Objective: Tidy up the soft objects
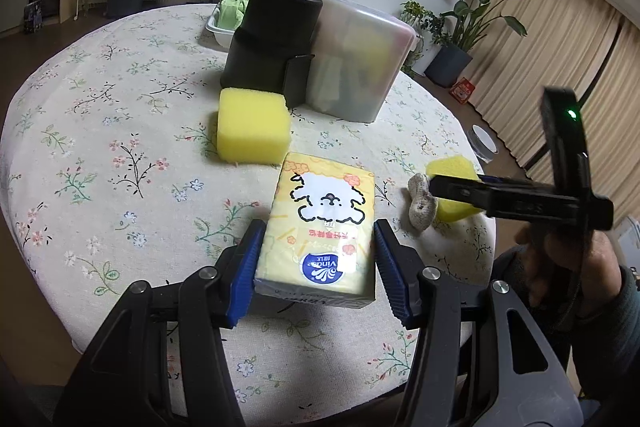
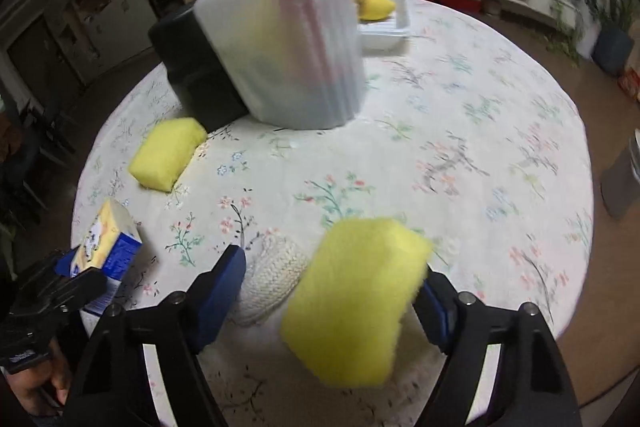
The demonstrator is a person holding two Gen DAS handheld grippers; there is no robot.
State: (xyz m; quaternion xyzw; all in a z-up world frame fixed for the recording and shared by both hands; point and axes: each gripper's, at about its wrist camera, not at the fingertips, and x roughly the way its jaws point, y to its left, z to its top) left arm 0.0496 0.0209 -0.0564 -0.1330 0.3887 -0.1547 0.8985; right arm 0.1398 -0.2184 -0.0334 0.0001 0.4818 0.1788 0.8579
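Yellow sponge foam is filling the space between the jaws of my right gripper (image 2: 332, 291), near the table's near edge. Those jaws are standing wide; the right pad seems to be touching this sponge (image 2: 356, 299), while the left pad is well clear of it, so I am not gripping it. It looks tilted and blurred, and I cannot tell whether it is resting on the cloth or dropping. A knitted cream piece (image 2: 272, 279) is lying just beside it, toward the left pad.

My left gripper (image 1: 318, 263) is clamped on a tissue pack (image 1: 320, 227), yellow with a white cartoon dog, its blue pads pressing both long sides. The pack is sitting toward the near edge of the round table (image 1: 100, 131), which is covered in a floral cloth.

A second sponge (image 1: 253, 125) is lying nearer the middle of the table, just in front of a black container (image 1: 272, 39). Touching that container's side, a frosted bin (image 1: 360, 63) is standing with blurry coloured shapes showing through its wall. At the far edge, a white tray (image 2: 386, 27) is holding something green and something yellow.

I am judging the sorting as partly done: some things are already in the bin and tray, while both sponges, the pack and the knitted piece are still waiting on the cloth.
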